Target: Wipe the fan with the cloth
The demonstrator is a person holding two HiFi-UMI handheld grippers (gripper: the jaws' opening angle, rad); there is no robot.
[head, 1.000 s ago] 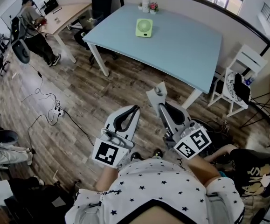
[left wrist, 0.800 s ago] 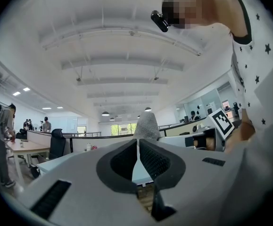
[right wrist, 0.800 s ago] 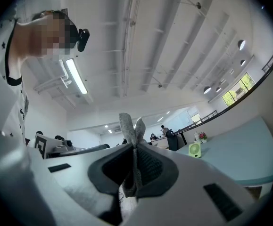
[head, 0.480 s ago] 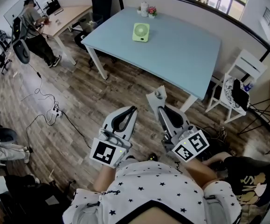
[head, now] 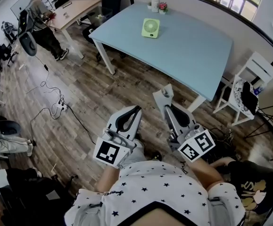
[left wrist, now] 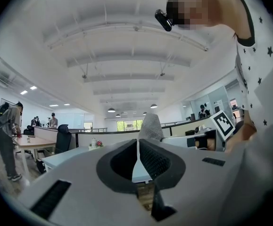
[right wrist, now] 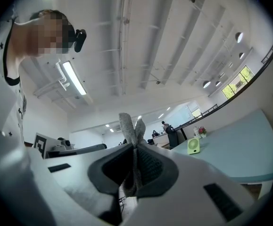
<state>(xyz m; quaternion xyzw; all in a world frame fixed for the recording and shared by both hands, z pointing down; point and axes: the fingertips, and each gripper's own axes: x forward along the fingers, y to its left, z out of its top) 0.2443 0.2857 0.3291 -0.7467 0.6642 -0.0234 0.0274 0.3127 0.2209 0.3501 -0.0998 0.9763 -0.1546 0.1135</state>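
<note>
A small light-green fan (head: 150, 28) stands upright near the far side of a light-blue table (head: 193, 46); the right gripper view also catches the fan (right wrist: 193, 146) in the distance. Both grippers hang over the wooden floor, well short of the table. My right gripper (head: 163, 95) is shut on a grey cloth (right wrist: 129, 126) whose end sticks up past the jaws. My left gripper (head: 130, 113) is shut with nothing in it. From the left gripper view the cloth (left wrist: 151, 127) shows just beyond my left gripper (left wrist: 138, 144).
A flower pot (head: 162, 6) and a white container sit at the table's far edge. White chair (head: 244, 86) at the right of the table. Cables and a power strip (head: 60, 108) lie on the floor at left. A person (head: 41, 20) stands by a desk far left.
The head view has shifted a little, so the table and fan sit slightly differently in frame. Both grippers keep the same pose, the cloth still in the right one.
</note>
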